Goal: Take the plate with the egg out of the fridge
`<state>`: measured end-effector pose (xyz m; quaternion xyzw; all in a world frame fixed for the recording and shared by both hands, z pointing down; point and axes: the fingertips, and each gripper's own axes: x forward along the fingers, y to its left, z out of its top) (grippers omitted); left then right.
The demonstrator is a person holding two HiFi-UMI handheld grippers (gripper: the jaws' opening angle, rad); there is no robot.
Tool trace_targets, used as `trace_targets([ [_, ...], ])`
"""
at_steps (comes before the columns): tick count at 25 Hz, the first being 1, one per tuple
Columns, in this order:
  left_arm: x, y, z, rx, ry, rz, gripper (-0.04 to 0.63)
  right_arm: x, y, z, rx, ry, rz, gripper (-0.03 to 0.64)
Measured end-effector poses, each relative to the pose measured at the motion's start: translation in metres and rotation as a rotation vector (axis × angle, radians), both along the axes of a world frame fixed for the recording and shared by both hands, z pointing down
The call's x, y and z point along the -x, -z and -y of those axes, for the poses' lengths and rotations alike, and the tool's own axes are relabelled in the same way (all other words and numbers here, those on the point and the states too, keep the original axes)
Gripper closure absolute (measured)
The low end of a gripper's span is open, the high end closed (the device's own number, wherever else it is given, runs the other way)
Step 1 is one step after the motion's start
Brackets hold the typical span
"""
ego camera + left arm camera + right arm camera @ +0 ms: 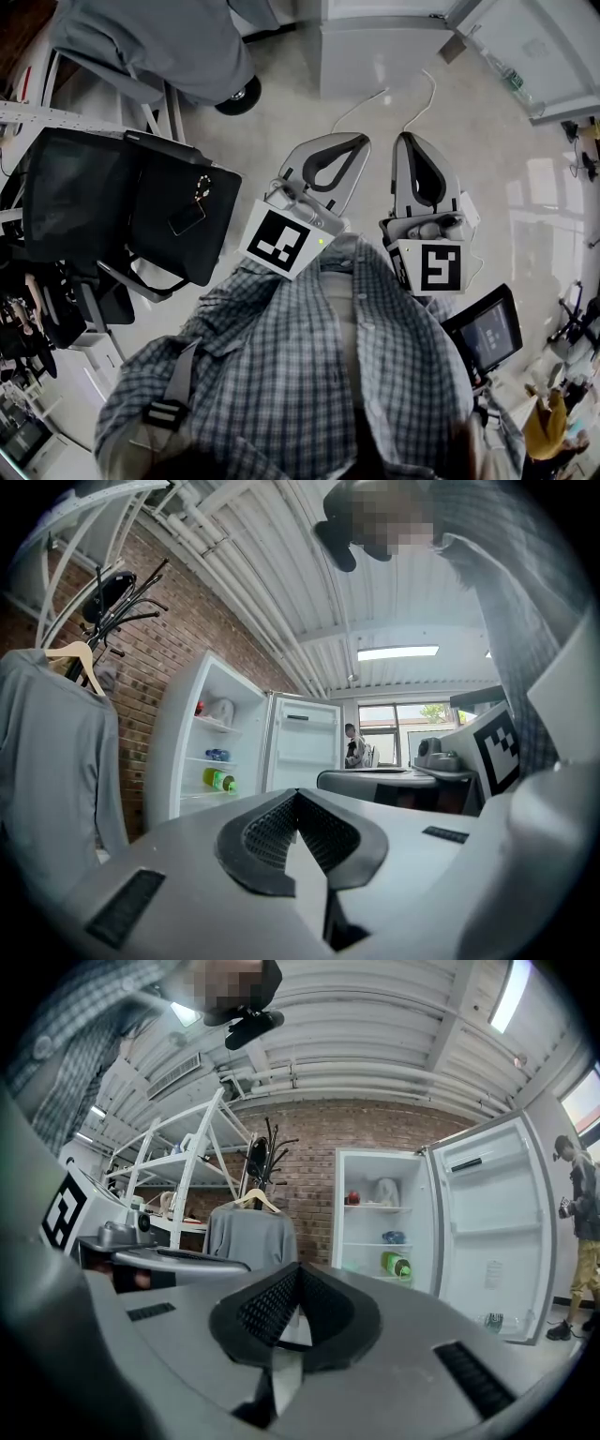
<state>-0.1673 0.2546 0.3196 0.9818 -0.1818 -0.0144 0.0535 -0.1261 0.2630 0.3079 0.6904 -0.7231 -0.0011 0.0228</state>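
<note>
A white fridge (380, 1227) stands open some way ahead, its door (487, 1232) swung to the right. On its shelves I make out a green bottle (397, 1264), a red item (352, 1198) and a white bag (386, 1191). No plate with an egg can be made out at this distance. Both grippers are held close to my chest, pointing at the fridge (375, 52). My left gripper (361, 141) is shut with nothing in it, and my right gripper (405, 139) is shut and empty too.
A black chair (112, 202) stands at my left and a tablet (487, 333) at my right. A grey shirt (248, 1232) hangs on a coat stand left of the fridge, beside a white shelving rack (178, 1171). A person (581, 1232) stands right of the fridge door.
</note>
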Motion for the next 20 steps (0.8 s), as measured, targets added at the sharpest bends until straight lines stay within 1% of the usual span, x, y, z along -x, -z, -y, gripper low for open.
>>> trace_targets([
  [9,0.031,-0.005,-0.003,0.001,0.013,-0.004,0.589,0.022,-0.001,-0.004,-0.009,-0.018,-0.013,0.612],
  [14,0.047,-0.007,0.0,-0.004,0.025,-0.009,0.589,0.035,-0.006,-0.003,-0.001,-0.019,0.015,0.612],
  [20,0.064,-0.007,0.02,0.006,0.105,-0.024,0.589,0.046,-0.013,-0.007,0.025,-0.01,0.001,0.612],
])
